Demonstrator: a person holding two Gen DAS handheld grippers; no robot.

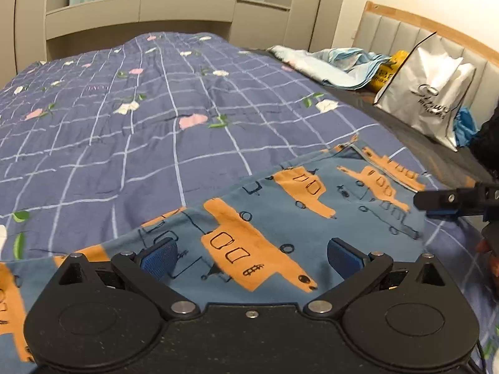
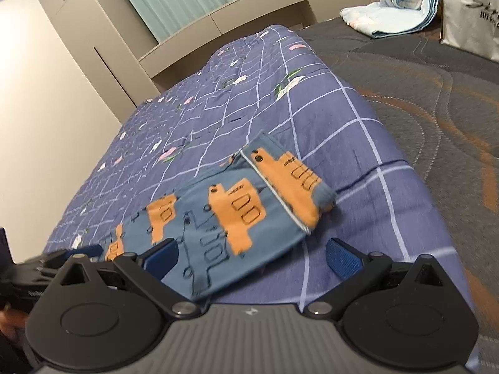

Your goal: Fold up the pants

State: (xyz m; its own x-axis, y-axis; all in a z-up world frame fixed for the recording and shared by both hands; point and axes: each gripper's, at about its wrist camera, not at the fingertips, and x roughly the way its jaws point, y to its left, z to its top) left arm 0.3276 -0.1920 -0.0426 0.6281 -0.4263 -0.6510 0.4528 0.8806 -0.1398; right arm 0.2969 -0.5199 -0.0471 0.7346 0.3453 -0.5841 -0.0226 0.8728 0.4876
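Small blue pants (image 1: 280,218) with orange vehicle prints lie flat on the purple checked quilt (image 1: 124,124). My left gripper (image 1: 251,255) is open and empty, hovering just above the pants. My right gripper (image 2: 251,255) is open and empty over the near end of the pants (image 2: 218,218); one hem is turned over at the far right of the pants. The right gripper's fingers show at the right edge of the left wrist view (image 1: 443,201). The left gripper shows at the lower left of the right wrist view (image 2: 46,261).
A white shopping bag (image 1: 433,90) and light blue bedding (image 1: 336,65) lie at the head of the bed by the padded headboard (image 1: 393,28). Grey mattress (image 2: 421,93) is bare right of the quilt. Beige wardrobes (image 2: 78,46) stand behind.
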